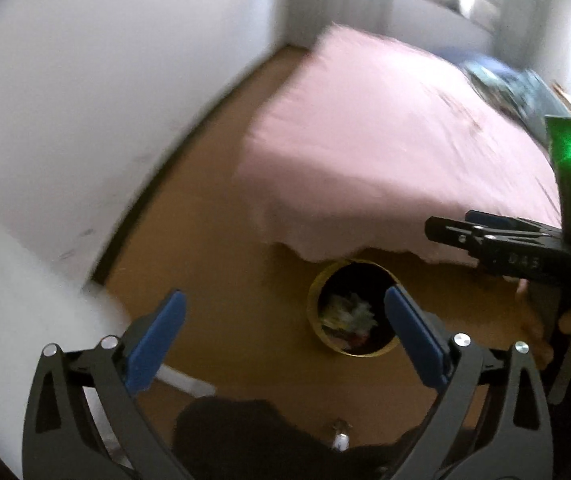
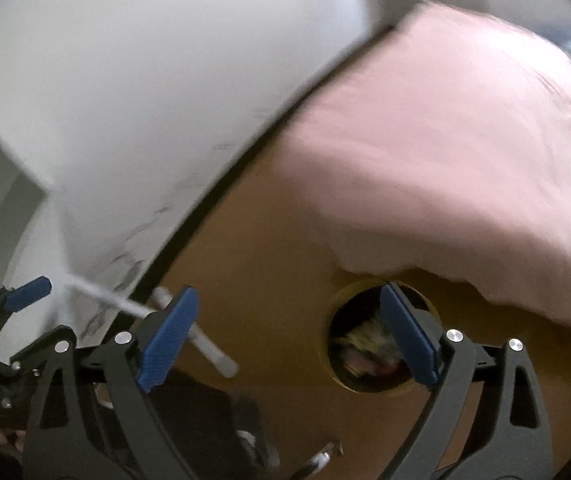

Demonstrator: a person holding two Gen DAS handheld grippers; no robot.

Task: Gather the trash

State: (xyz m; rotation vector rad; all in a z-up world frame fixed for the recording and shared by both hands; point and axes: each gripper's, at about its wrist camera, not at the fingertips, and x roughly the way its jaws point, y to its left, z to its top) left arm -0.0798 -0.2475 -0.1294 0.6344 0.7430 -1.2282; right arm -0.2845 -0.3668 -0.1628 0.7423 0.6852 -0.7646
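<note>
A: Start at the tools. What are they carrying?

B: Nothing. The left gripper [image 1: 285,332] has its blue pads spread wide with only bare floor [image 1: 245,248] between them, and the right gripper [image 2: 289,332] stands just as wide and just as empty in its own view.

A: And the trash?

B: The trash [image 1: 351,316] I can make out is a crumpled, pale heap already inside the bin [image 1: 313,320], which sits on the floor just ahead of both tools. It lies beside the inner face of the left gripper's right pad [image 1: 413,336], and partly behind the right gripper's right pad [image 2: 407,334]. Beyond the bin hangs the edge of the pink bed [image 1: 385,140].

A: So which step is this?

B: My guess: between pieces, with both tools free to fetch (the frames are smeared, so I would not lean hard on it).

A: Anything loose left to fetch?

B: Possibly. A white rod [image 2: 213,344] lies on the floor just beyond the right gripper's left pad [image 2: 169,336], near the wall [image 2: 165,80]; I cannot tell whether it is trash. A small pale object [image 1: 339,436] sits below the left gripper, too blurred to name.

A: Next move?

B: Pick a loose piece, bring one open tool down over it, close, then carry it above the bin.
</note>
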